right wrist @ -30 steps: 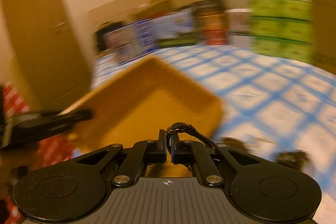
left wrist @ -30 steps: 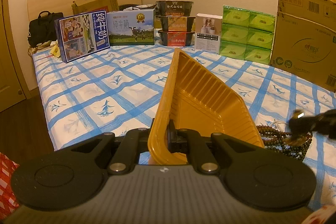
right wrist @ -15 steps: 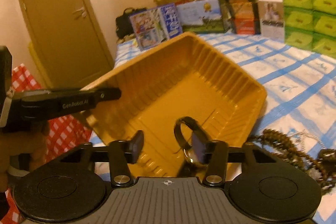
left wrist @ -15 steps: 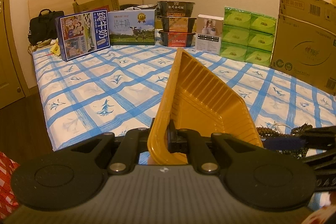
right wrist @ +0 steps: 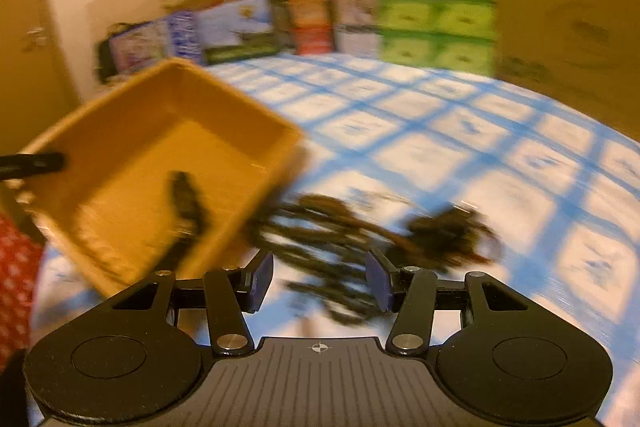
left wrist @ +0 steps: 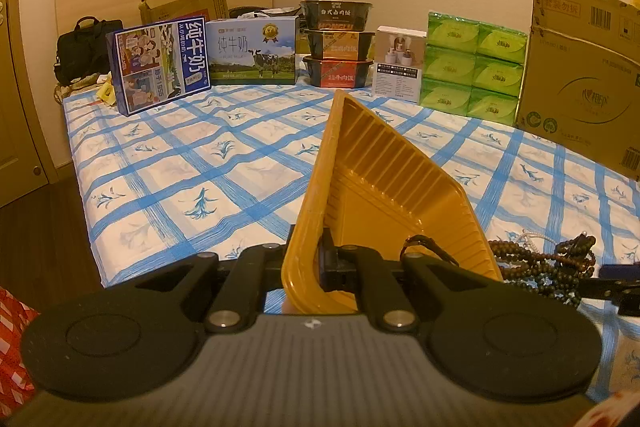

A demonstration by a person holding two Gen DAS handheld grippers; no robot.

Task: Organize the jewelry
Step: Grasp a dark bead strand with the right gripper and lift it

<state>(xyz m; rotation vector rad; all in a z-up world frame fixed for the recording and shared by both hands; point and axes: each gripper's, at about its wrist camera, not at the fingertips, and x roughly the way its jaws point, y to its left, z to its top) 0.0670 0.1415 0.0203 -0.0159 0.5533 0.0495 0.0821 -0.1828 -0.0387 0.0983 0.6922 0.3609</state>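
Observation:
My left gripper [left wrist: 316, 267] is shut on the near rim of a ribbed yellow plastic tray [left wrist: 384, 195] and holds it tilted up over the bed. A dark bracelet [left wrist: 428, 247] lies inside the tray near its low end; it also shows in the blurred right wrist view [right wrist: 186, 199]. My right gripper [right wrist: 318, 281] is open and empty, just above a heap of dark bead necklaces [right wrist: 360, 227] on the bed to the right of the tray [right wrist: 160, 163]. The heap also shows in the left wrist view [left wrist: 540, 267].
A blue checked sheet [left wrist: 200, 167] covers the bed. Milk cartons [left wrist: 160, 67], stacked food bowls [left wrist: 338, 45], green tissue packs [left wrist: 472, 67] and a large cardboard box [left wrist: 580, 79] line the far and right sides. A wooden floor [left wrist: 44, 247] lies left.
My right gripper opened and dropped the dark bracelet into the tray, then swung right to above the bead heap. The left gripper and tray have stayed still.

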